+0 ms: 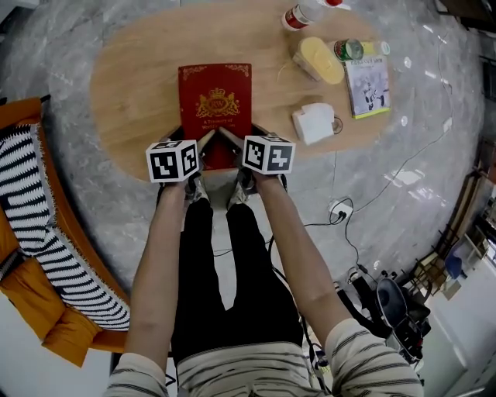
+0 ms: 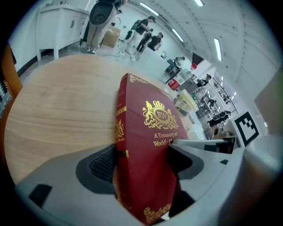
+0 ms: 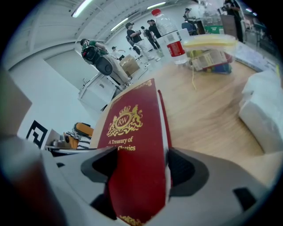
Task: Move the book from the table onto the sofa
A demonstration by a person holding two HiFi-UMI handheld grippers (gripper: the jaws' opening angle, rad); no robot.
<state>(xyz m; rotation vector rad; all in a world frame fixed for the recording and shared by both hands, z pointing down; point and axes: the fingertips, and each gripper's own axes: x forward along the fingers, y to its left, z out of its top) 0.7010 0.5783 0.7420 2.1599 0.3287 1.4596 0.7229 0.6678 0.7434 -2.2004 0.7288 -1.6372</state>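
Currently, book (image 1: 215, 105) is seen at 6 o'clock edge of bench (image 1: 132, 85), pinched at near end from both sides. Left hand-held gripper (image 2: 141, 159) is clamped over spine-side corner, right hand-held gripper (image 3: 140, 167) over page-side corner. Sofa (image 1: 31, 201) is found at 8 o'clock, well apart.

Risk, as judged: book is gripped at near end only, so far end could sag and be slid from pads; cover could be twisted open by uneven pull.

Lidded clear box (image 1: 319, 60) at 1 o'clock, something yellow held inside. Bottle (image 1: 298, 15) near it, contents not made out.
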